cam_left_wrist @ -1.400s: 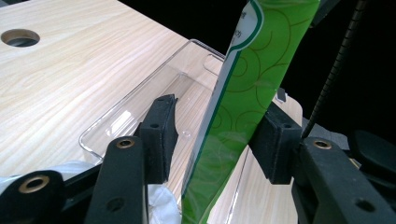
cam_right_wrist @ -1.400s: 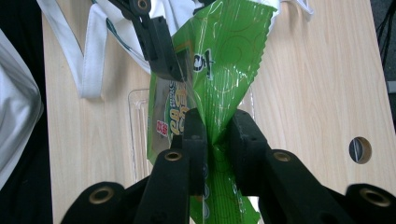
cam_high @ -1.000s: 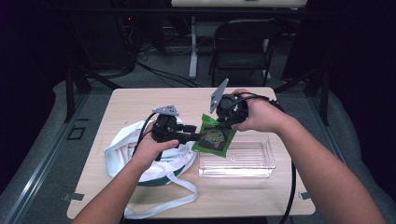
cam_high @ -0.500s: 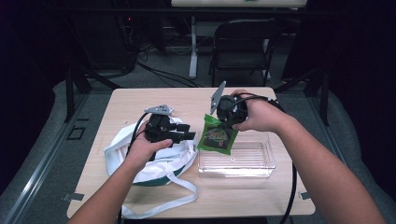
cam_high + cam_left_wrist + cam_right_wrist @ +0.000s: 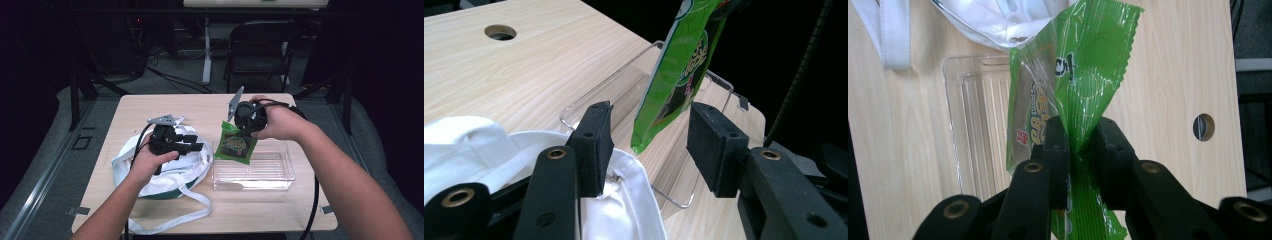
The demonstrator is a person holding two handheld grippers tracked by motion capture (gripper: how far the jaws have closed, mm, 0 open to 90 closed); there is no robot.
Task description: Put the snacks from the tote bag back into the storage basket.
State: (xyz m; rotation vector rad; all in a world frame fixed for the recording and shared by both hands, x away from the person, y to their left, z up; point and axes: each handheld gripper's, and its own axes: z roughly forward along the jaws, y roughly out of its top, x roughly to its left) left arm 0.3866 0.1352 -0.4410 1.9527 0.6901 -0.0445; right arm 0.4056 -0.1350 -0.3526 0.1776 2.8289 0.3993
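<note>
At the left, a white cloth bag [image 5: 165,170] lies on the table [image 5: 150,107]. The left gripper [image 5: 192,148] hovers over it, jaws apart, grasping nothing. Just right of it, the right gripper [image 5: 242,131] is clamped on the top of a green snack packet [image 5: 235,146], which hangs over the left end of a clear plastic tray [image 5: 270,175].

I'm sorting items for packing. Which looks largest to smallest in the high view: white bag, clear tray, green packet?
1. white bag
2. clear tray, which looks nearly as large as the bag
3. green packet, clearly smallest, though held nearer the camera
</note>
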